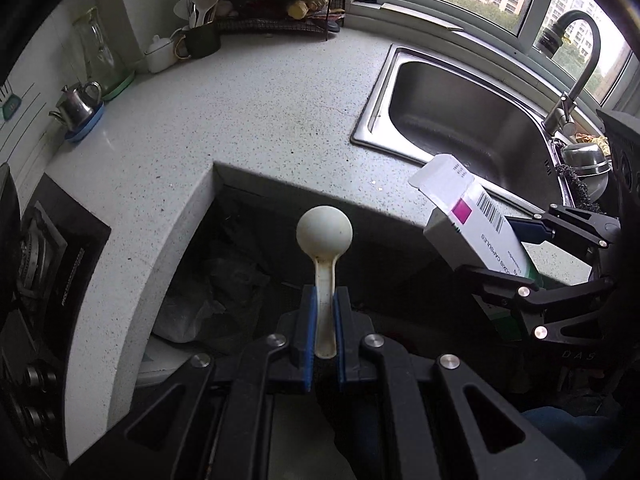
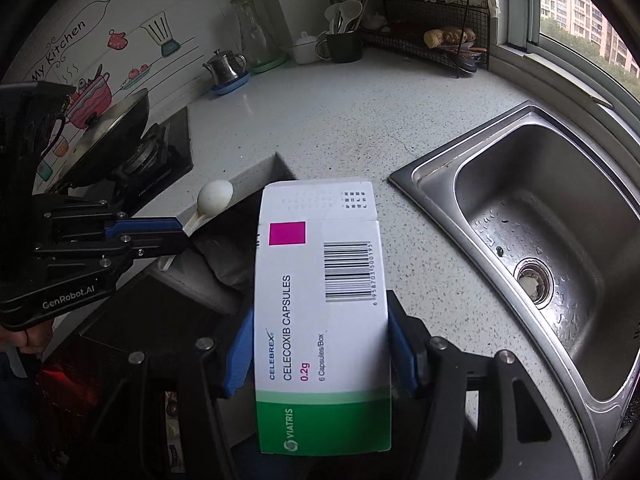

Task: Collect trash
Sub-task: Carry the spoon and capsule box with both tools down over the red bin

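Presently, the left tool (image 1: pixel 324 300) was clamped narrowly on the handle of a white plastic spoon (image 1: pixel 325 236), with the bowl projecting forward past the edge of the speckled bench (image 1: pixel 260 120), above a dark gap in which a crumpled grey bag (image 1: pixel 208 300) lay. The right tool (image 2: pixel 322 344) gripped a medicine box (image 2: pixel 320 320) across its two narrow sides, at a medium opening, with the box held over the bench edge just beside the sink (image 2: pixel 424 172).

Handling, judged from appearance:
- The spoon appeared light, rigid and smooth. The handle was the correct place to take hold; the round bowl would probably slip between the pads.
- The box appeared to be thin card, light and easily crushed. Its top flap stood open, so it was probably empty. A grip across the narrow sides near mid-length, as shown, suited it; heavy pressure would likely collapse the walls.

Legible markings:
- Box: "CELEBREX", "CELECOXIB CAPSULES", "0.2g", "6 Capsules/Box", "VIATRIS" on the green band, a magenta square and a barcode.
- Left tool body: "GenRobot.AI".
- Wall sticker (image 2: pixel 64 52): "My Kitchen".
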The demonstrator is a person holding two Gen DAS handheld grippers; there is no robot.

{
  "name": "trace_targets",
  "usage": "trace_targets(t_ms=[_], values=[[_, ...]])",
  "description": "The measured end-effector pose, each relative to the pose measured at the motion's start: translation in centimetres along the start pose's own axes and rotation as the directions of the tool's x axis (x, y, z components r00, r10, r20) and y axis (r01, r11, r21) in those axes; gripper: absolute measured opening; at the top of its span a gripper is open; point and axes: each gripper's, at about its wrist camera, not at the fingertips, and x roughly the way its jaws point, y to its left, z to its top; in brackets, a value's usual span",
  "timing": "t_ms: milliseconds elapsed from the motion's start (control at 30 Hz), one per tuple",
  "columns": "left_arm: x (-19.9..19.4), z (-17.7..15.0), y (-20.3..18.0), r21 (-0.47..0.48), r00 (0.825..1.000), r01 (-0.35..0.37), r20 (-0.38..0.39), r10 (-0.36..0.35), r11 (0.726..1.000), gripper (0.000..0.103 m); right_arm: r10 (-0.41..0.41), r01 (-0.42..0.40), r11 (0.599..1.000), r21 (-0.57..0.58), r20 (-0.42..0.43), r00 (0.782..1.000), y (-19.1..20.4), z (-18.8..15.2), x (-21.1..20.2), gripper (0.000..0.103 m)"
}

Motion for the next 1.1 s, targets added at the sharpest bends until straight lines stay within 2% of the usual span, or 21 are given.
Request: trace_targets(t_ms=[233, 467, 933, 1100], values=[[3.6, -3.8, 0.0, -0.011, 0.996, 0.019, -0.084, -0.02, 1.0, 0.007, -0.006, 0.006, 1.0, -0.003, -0.054, 0.999, 1.2, -2.6, 2.1, 0.056], [8.8, -6.5, -0.2, 0.008, 0.984, 0.068, -0.164, -0.066, 0.998, 0.007, -0.025, 0.031, 0.998, 0.054, -0.109, 0.994, 0.9, -5.5, 5.2, 0.056], [19.2, -10.2, -2.5, 0.056, 0.96, 0.151, -0.248, -0.132, 0.987, 0.007, -0.088, 0.118, 0.982, 0.145, -0.202, 0.975, -1.9, -12.5, 12.3, 0.056], [23.0, -11.8, -3.2, 0.046, 0.952, 0.166, -0.268, -0.147, 0.985, 0.007, -0.092, 0.135, 0.973, 0.189, -0.22, 0.971, -3.4, -15.3, 14.8, 0.056]])
